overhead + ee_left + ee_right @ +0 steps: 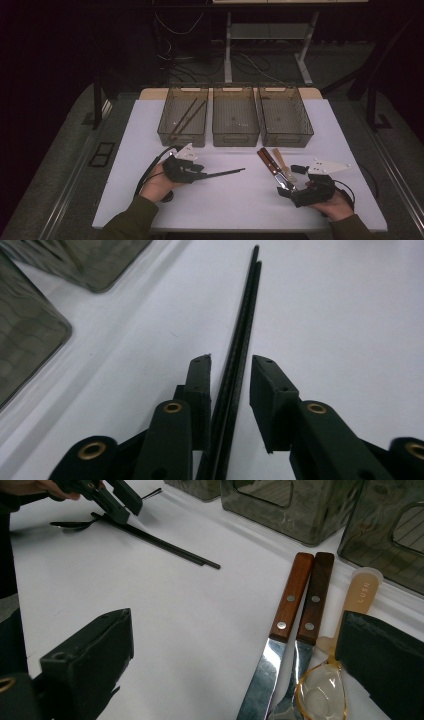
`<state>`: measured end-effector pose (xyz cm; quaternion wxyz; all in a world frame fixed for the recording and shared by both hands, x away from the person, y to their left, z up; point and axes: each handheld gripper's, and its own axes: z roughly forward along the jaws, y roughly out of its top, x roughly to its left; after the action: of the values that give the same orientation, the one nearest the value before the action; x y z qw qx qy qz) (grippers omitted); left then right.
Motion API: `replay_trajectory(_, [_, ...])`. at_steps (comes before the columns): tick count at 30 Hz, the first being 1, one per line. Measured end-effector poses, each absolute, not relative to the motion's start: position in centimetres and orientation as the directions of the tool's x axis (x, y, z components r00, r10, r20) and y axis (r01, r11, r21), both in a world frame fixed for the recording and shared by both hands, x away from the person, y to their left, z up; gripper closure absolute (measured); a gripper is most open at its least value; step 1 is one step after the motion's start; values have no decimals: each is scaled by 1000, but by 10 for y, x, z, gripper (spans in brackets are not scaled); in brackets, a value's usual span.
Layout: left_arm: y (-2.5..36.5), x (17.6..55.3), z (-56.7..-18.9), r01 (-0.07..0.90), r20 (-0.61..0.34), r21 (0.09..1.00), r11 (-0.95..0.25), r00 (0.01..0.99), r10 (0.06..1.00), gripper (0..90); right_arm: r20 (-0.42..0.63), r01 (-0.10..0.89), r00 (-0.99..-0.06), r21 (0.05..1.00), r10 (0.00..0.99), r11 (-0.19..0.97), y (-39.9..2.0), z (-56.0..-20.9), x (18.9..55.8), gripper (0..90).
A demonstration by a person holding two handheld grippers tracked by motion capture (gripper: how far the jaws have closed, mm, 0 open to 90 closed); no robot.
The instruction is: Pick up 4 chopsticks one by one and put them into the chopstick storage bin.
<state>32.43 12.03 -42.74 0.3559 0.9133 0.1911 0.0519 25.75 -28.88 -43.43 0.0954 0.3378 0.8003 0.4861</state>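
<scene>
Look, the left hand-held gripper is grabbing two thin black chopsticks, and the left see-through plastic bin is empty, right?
Not quite. The left see-through plastic bin isn't empty: the high view shows two dark sticks inside. The left hand-held gripper does have the two thin black chopsticks between its jaws.

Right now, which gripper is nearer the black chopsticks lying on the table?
Left. The left gripper straddles the black chopsticks, jaws either side with small gaps showing. The right gripper sits across the table beside the two wooden-handled knives.

A lab-like test room: white surface (220,200) on a dark floor, loose cables (175,55) and a metal stand (265,45) behind
</scene>
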Motion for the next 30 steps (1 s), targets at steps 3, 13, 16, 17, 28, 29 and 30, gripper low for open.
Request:
replay_trajectory(3, [118, 327, -432, 308, -36, 668, -678, 923, 383, 713, 177, 449, -754, 842, 633, 300, -289, -434, 257, 24])
replay_trajectory(13, [114, 330, -440, 308, -51, 642, -702, 931, 362, 733, 180, 452, -751, 841, 635, 297, -289, -434, 258, 24])
replay_trajectory(16, [114, 331, -441, 313, -56, 643, -699, 930, 365, 744, 179, 452, -752, 841, 634, 299, -289, -434, 258, 24])
replay_trajectory(17, [115, 331, -440, 313, -55, 641, -700, 929, 365, 752, 178, 451, -753, 841, 633, 300, -289, -434, 258, 24])
replay_trajectory(28, [115, 332, -440, 335, -74, 638, -693, 923, 378, 775, 179, 452, -752, 840, 635, 299, -289, -434, 258, 24])
replay_trajectory(29, [115, 332, -440, 337, -75, 638, -693, 922, 379, 776, 178, 452, -752, 840, 635, 299, -289, -434, 258, 24])
replay_trajectory(30, [115, 331, -440, 342, -78, 640, -688, 920, 384, 776, 179, 452, -752, 840, 635, 299, -289, -434, 258, 24])
